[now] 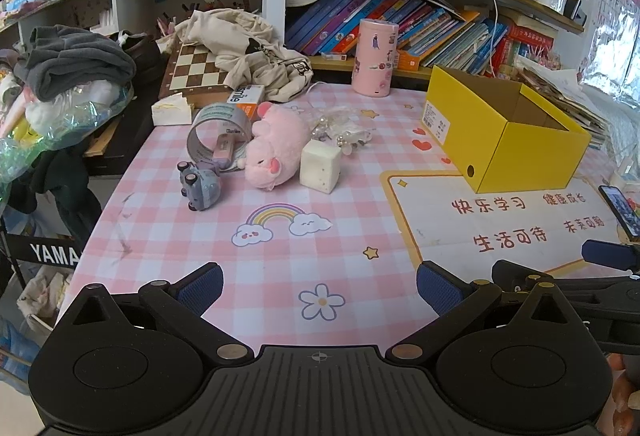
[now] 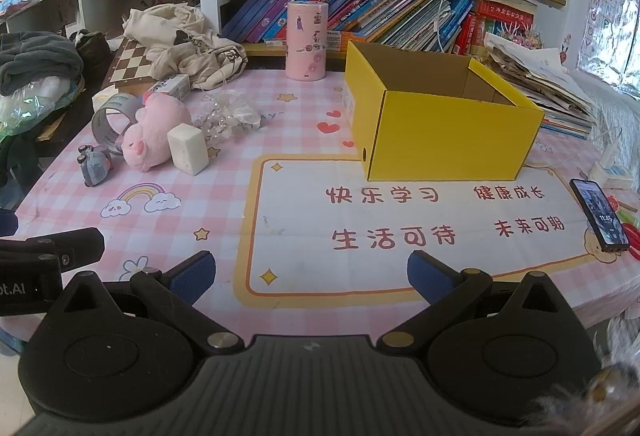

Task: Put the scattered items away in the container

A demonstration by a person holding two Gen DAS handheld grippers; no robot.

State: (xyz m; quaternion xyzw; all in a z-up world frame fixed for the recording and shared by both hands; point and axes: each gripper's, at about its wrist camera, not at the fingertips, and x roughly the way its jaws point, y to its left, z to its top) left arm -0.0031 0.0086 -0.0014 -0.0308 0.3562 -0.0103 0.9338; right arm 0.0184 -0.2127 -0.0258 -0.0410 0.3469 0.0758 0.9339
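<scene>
Left wrist view: left gripper (image 1: 320,286) and right gripper (image 2: 310,276) both wide, empty. Pink plush pig (image 1: 276,152), white foam cube (image 1: 320,166), grey toy car (image 1: 202,186), possibly bagged beads (image 1: 340,130), left of open yellow cardboard box (image 2: 436,124) on table (image 1: 280,256).

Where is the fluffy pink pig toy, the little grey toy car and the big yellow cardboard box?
fluffy pink plush pig (image 1: 276,148), left wrist view, on its round body.
small grey toy car (image 1: 202,186), left wrist view, on its roof.
open yellow cardboard box (image 2: 448,136), right wrist view, on its front wall.
</scene>
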